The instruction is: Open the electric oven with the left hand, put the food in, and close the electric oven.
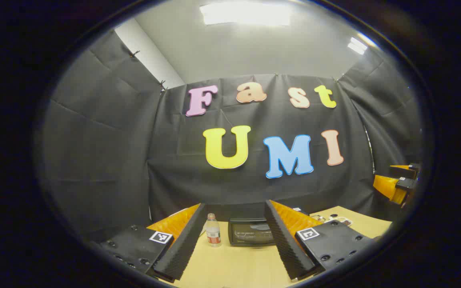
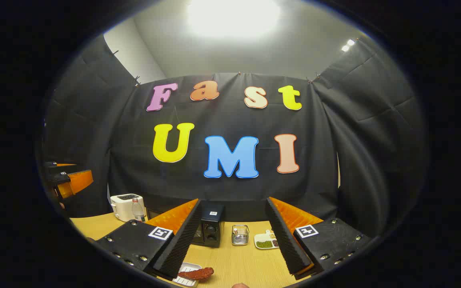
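— Wooden tabletop [image 1: 238,264] is lying under both grippers. Where is the electric oven [image 1: 252,232] sitting from the left gripper [image 1: 234,236]?

— Straight ahead of it, farther back on the table. In the left gripper view it is showing between the two fingers, its dark glass door facing the camera and its long side running across the view. A bottle [image 1: 213,230] is standing just beside it, on its left.

— And the door?

— It is looking closed to me, so I am judging that the opening step is not yet done.

— How are the left jaws standing?

— They are spread wide, gripping nothing and touching nothing.

— Which hand is sitting nearer the oven?

— I am judging the left, since it is facing the door squarely. In the right gripper view the oven is peeking out behind the left finger, off to the side of the right gripper [image 2: 234,236].

— And the food [image 2: 196,273]?

— A reddish-brown piece is lying on a small white tray [image 2: 185,280], low in the right gripper view, close under that gripper's left finger, its long axis lying across the view.

— Is the right gripper holding it?

— No. Its jaws are also standing wide apart and clasping nothing. A toaster [image 2: 124,207], a wire basket [image 2: 240,235] and a dish [image 2: 266,241] are sitting farther back.
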